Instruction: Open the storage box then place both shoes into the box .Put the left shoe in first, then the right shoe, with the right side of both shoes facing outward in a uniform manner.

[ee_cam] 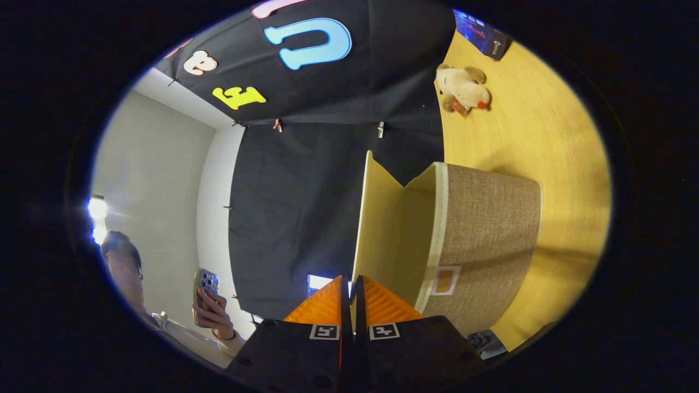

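Note:
The view is rolled on its side, so the wooden table [546, 136] stands upright beside the fingers. On it sits the storage box [491, 229], with woven brown fabric walls, a cream rim and a small label patch. Its cream lid [379, 218] is swung up and away from the box mouth, showing the pale inside. My gripper [352, 284] is shut on the lid's free edge, with the thin panel pinched between both fingers. The box's inside is mostly hidden behind the lid and rim.
A cream plush dog [463, 87] lies on the table beyond the box, and a dark blue carton [486, 34] lies farther back. The black cloth wall [306, 207] hangs behind the lid. A person holding a phone [205, 289] stands beside a pale wall.

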Demonstrator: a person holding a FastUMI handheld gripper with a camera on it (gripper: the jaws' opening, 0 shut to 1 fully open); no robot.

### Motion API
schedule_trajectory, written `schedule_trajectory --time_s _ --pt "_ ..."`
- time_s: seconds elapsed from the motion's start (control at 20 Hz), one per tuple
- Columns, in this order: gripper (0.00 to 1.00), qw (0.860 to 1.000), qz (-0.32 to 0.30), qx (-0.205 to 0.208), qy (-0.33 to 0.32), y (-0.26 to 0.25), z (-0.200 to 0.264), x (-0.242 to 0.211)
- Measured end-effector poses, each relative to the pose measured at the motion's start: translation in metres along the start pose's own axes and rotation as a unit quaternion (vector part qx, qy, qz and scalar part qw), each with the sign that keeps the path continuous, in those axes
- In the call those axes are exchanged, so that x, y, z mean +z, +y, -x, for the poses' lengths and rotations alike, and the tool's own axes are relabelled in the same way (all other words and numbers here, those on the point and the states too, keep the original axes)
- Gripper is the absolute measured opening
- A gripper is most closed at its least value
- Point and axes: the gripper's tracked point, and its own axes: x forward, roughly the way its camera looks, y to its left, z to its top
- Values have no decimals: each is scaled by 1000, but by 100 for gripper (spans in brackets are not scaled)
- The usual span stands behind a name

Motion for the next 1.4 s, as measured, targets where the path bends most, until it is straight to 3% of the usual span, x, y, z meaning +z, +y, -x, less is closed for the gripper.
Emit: schedule_trajectory --time_s 0.45,1.15,1.25,1.4 --pt "5 996 87 -34 -6 76 -80 -5" --pt "7 982 154 -107 37 82 -212 -40" --pt "14 976 173 -127 48 71 -223 -45" --pt "49 970 188 -143 54 62 -234 -56"
